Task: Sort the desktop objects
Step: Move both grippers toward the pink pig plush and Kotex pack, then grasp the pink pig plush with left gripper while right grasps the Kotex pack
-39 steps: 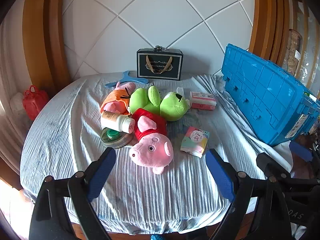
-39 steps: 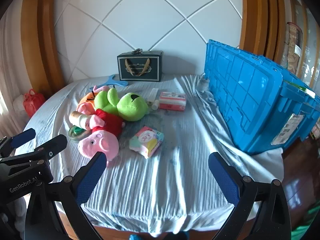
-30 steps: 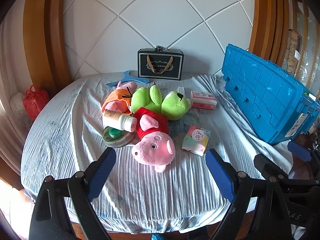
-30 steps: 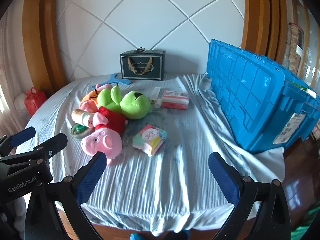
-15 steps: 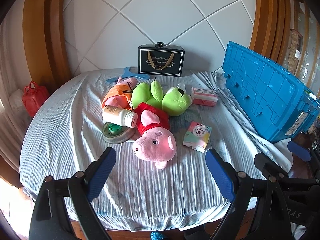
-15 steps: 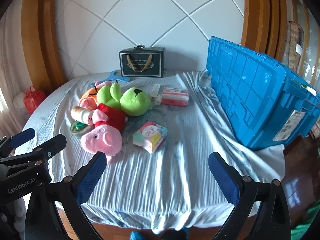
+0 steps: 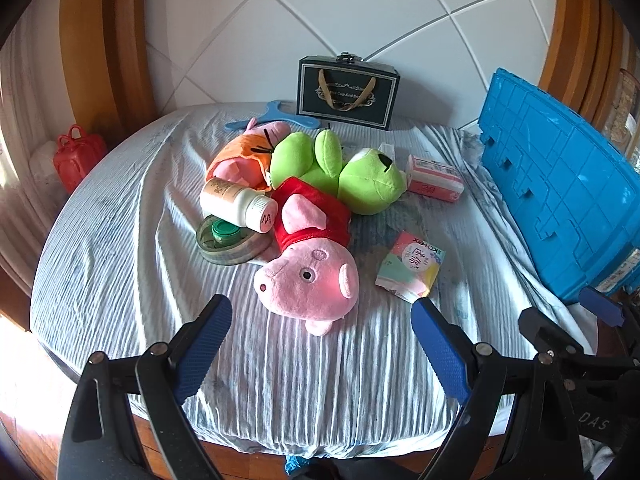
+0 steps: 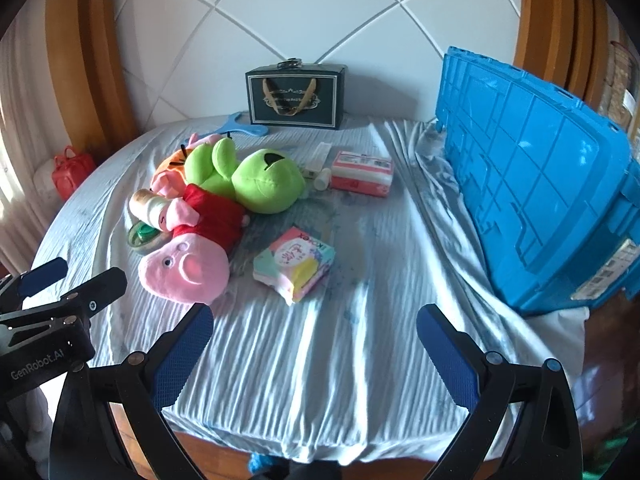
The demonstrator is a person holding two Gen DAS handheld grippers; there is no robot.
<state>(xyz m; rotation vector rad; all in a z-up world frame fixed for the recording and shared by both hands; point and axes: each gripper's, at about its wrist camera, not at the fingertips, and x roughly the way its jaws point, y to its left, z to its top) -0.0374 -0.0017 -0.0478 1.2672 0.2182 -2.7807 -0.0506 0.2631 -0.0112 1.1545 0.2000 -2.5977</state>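
A pile lies mid-table: a pink pig plush (image 7: 308, 276) in a red shirt, a green frog plush (image 7: 344, 172), an orange plush (image 7: 240, 156), a white pill bottle (image 7: 236, 204) over a round tape roll (image 7: 228, 240), a pastel pad pack (image 7: 410, 266) and a pink box (image 7: 434, 178). The pig (image 8: 186, 266), the frog (image 8: 256, 178) and the pad pack (image 8: 294, 264) also show in the right wrist view. My left gripper (image 7: 320, 344) is open and empty, just short of the pig. My right gripper (image 8: 314, 354) is open and empty, short of the pad pack.
A blue crate (image 7: 560, 196) lies tilted on the table's right side (image 8: 540, 176). A dark gift box (image 7: 346, 92) and a blue hanger (image 7: 276, 114) are at the back by the wall. A red bag (image 7: 76, 156) sits off the table's left edge.
Both grippers have moved forward a little toward the pile, so the objects look larger and closer. Nothing on the table has moved; both stay open.
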